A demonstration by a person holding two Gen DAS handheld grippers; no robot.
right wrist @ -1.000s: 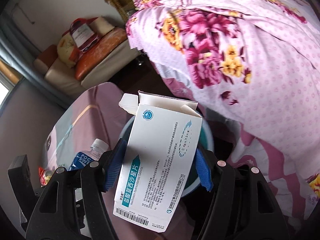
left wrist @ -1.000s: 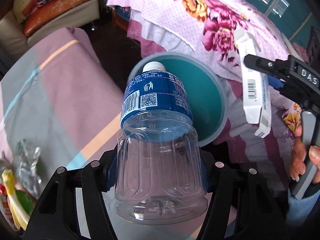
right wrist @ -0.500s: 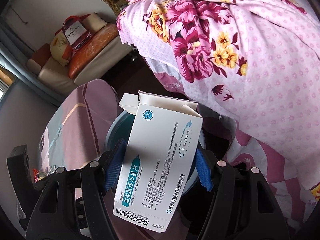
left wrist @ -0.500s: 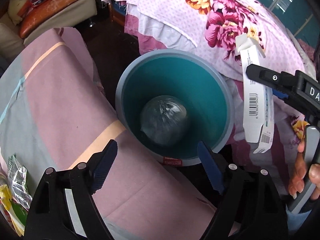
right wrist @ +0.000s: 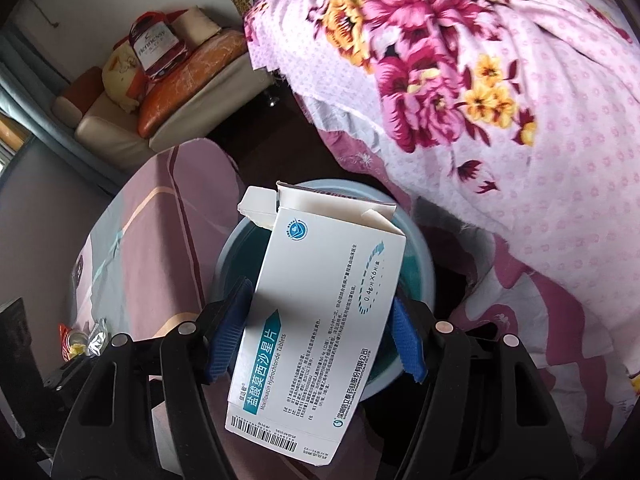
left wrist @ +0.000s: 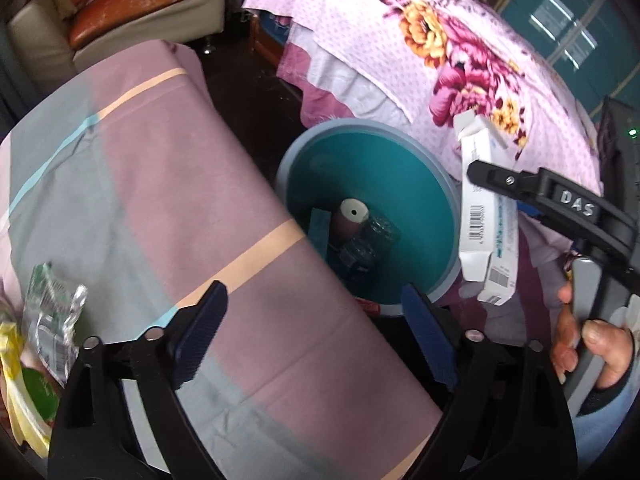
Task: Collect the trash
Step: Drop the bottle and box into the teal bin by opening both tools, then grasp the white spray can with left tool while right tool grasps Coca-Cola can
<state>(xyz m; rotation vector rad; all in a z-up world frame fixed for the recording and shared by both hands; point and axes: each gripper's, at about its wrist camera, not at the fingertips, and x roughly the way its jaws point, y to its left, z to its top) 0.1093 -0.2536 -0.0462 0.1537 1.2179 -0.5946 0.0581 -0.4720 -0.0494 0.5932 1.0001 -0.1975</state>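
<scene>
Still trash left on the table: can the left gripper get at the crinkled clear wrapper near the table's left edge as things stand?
Probably yes. The left gripper is open and empty, and the wrapper lies exposed on the tablecloth with nothing between them. The yellow packaging beside it could get nudged.
</scene>
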